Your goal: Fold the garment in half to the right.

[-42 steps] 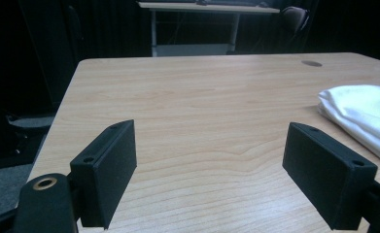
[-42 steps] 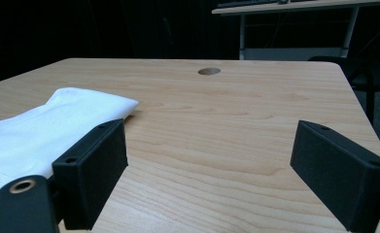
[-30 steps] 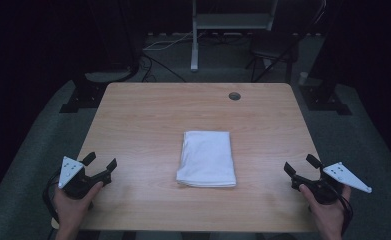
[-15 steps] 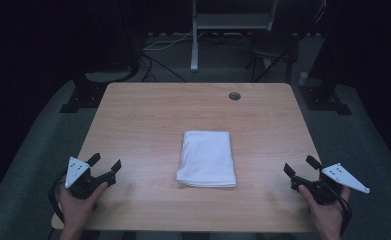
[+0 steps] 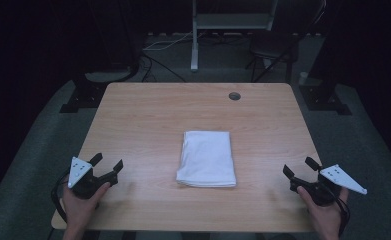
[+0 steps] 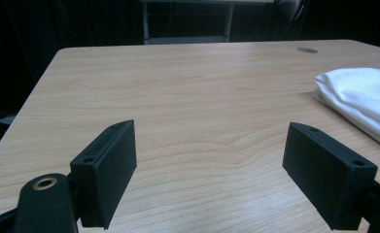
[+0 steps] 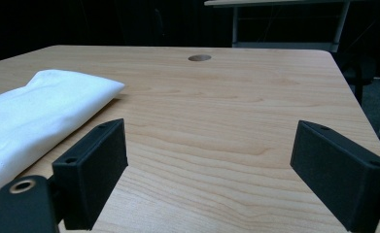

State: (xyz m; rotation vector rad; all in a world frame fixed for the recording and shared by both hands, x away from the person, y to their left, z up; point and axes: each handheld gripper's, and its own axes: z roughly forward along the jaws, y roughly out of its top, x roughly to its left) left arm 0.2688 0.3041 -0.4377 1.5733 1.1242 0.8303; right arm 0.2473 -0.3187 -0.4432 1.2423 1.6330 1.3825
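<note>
At the table's (image 5: 148, 115) near left corner, left gripper (image 5: 107, 166) held low over the wood, jaws spread wide and empty, shifted inward toward the middle since a second ago. Between both, folded white towel (image 5: 206, 158) lying flat at the centre, untouched. Far right, right gripper (image 5: 299, 168) likewise gaping, empty, unmoved.

Each hand holds a black gripper, left (image 5: 107, 167) and right (image 5: 299, 168), with 2 flat rectangular jaws bearing small screw holes, a pale 3-cornered top plate and a black trailing cable.
</note>
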